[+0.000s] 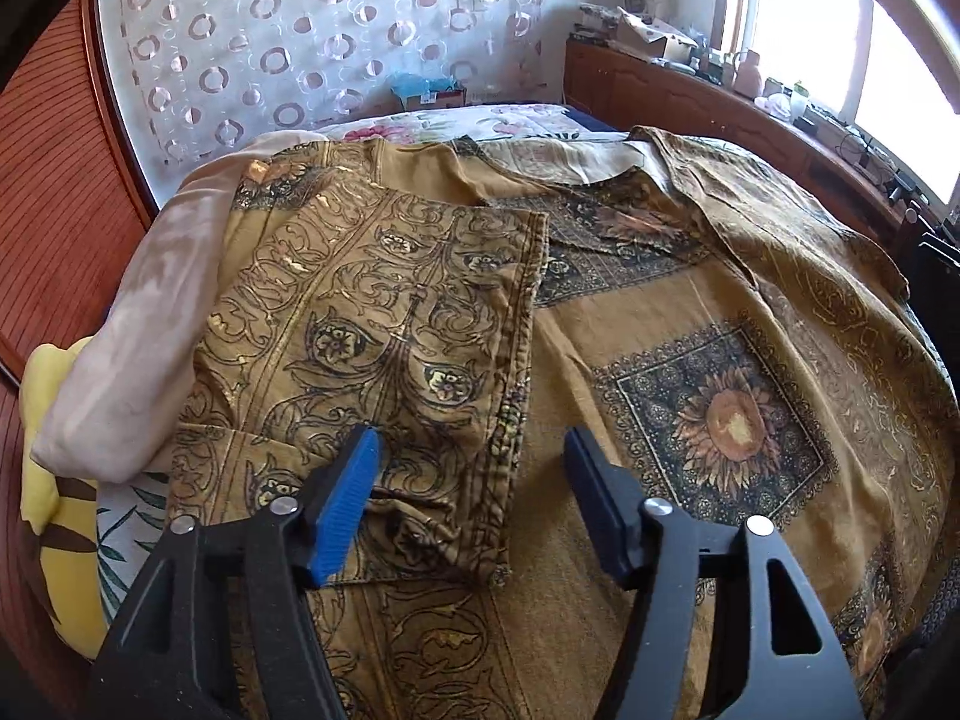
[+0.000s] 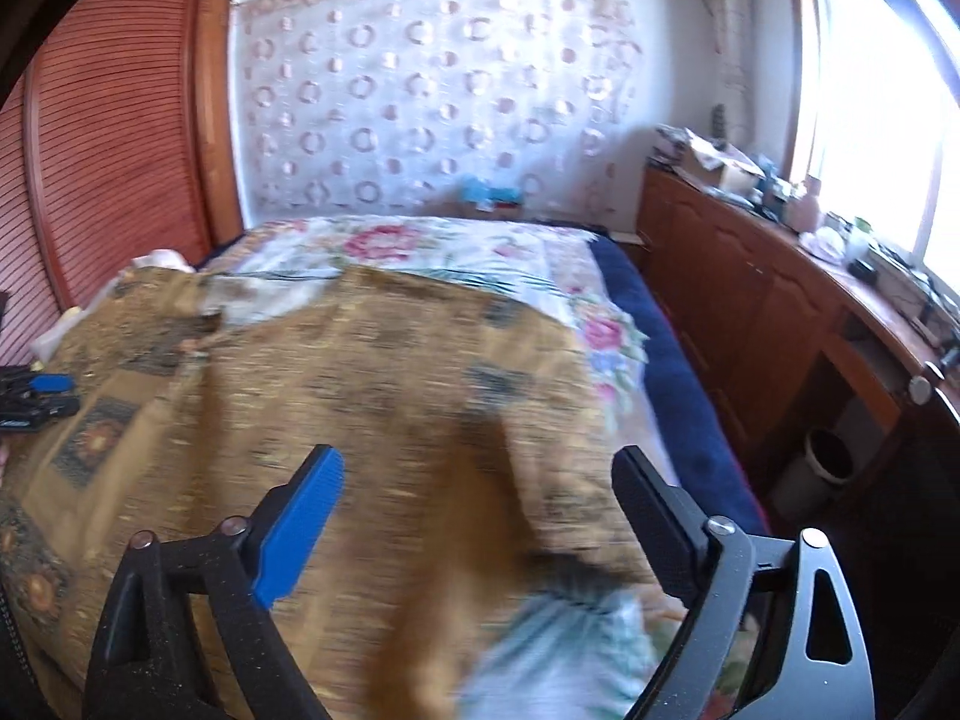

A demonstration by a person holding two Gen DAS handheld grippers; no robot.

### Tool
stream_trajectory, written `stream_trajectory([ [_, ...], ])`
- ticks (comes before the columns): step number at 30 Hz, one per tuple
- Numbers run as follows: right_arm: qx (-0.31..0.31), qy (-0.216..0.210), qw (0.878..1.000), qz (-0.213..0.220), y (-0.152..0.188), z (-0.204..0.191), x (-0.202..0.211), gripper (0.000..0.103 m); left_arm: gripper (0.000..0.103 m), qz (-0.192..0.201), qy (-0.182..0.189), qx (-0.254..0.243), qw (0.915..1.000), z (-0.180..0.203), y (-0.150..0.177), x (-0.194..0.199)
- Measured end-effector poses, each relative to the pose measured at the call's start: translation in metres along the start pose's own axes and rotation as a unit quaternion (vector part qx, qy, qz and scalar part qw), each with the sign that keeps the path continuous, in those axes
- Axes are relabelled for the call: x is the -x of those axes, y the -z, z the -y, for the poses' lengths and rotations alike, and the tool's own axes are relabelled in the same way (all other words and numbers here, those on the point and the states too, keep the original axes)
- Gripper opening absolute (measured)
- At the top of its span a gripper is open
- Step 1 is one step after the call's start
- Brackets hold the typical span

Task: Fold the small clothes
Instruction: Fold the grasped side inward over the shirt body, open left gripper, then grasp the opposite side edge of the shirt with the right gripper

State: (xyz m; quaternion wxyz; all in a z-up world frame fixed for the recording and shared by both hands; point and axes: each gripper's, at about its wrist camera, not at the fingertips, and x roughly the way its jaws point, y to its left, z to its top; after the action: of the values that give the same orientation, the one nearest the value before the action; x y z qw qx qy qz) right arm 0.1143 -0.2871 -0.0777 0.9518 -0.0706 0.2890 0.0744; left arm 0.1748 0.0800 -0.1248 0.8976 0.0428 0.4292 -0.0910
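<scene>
While both cameras are looking down the same bed, each is giving a different part of it:

Bed: a floral sheet [image 2: 456,246] is covering the mattress, with a dark blue edge [image 2: 672,372] running along the side nearest the cabinets, seen only from the right wrist.

Garment: a mustard printed garment [image 1: 690,312] is lying spread over most of the bed; the left wrist view is showing it sharply, with a sunflower square [image 1: 720,420] and one scroll-patterned panel [image 1: 390,324] folded over onto it. The right wrist view is blurring the same cloth.

Room: a louvred wooden door [image 2: 108,168] is standing on the left, a sheer curtain with ring shapes [image 1: 312,42] is hanging behind the bed, and a bright window [image 1: 900,90] is glaring on the right.

Cabinets: a low wooden run [image 2: 750,276] is carrying clutter, including an open cardboard box [image 1: 654,36] whose contents cannot be made out.

Bin: a pale waste bin [image 2: 822,462] is sitting on the floor beside the cabinets, shown only by the right wrist; its inside is dark.

Pillows: a pinkish one [image 1: 138,348] and a yellow one [image 1: 54,516] are lying at the bed's left edge.

Left gripper [image 1: 474,438]: released, its jaws spread over the folded panel's edge, pads not pressing the cloth.

Right gripper [image 2: 480,462]: released, jaws wide above the garment, holding nothing.
</scene>
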Motion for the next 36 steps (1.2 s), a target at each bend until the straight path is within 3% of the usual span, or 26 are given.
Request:
stream_trajectory([
  [4,-0.020,0.009,0.999,-0.028,0.002,0.017,-0.002,0.085,0.079,-0.004,0.005,-0.005,1.0000,0.003,0.000,-0.003],
  [10,-0.064,-0.006,0.995,-0.080,0.006,0.036,-0.016,0.074,0.082,-0.005,0.007,-0.008,0.9999,0.004,0.000,-0.002],
  [19,-0.096,-0.039,0.988,-0.117,0.000,0.051,-0.022,0.040,0.083,-0.006,0.008,-0.007,0.9999,0.004,0.000,-0.002],
  [22,-0.081,-0.043,0.989,-0.113,-0.004,0.060,-0.028,0.028,0.083,-0.006,0.007,-0.008,0.9999,0.005,0.000,-0.002],
  [27,-0.029,0.006,0.994,-0.102,-0.001,0.053,-0.033,0.008,0.083,-0.006,0.007,-0.008,0.9999,0.005,0.000,-0.003],
  [33,0.000,0.019,0.999,-0.034,-0.019,0.032,-0.008,0.006,0.083,-0.006,0.008,-0.008,0.9999,0.005,0.000,-0.002],
  [36,0.014,-0.016,1.000,-0.001,-0.031,0.015,0.011,0.006,0.083,-0.006,0.007,-0.008,0.9999,0.005,0.000,-0.002],
])
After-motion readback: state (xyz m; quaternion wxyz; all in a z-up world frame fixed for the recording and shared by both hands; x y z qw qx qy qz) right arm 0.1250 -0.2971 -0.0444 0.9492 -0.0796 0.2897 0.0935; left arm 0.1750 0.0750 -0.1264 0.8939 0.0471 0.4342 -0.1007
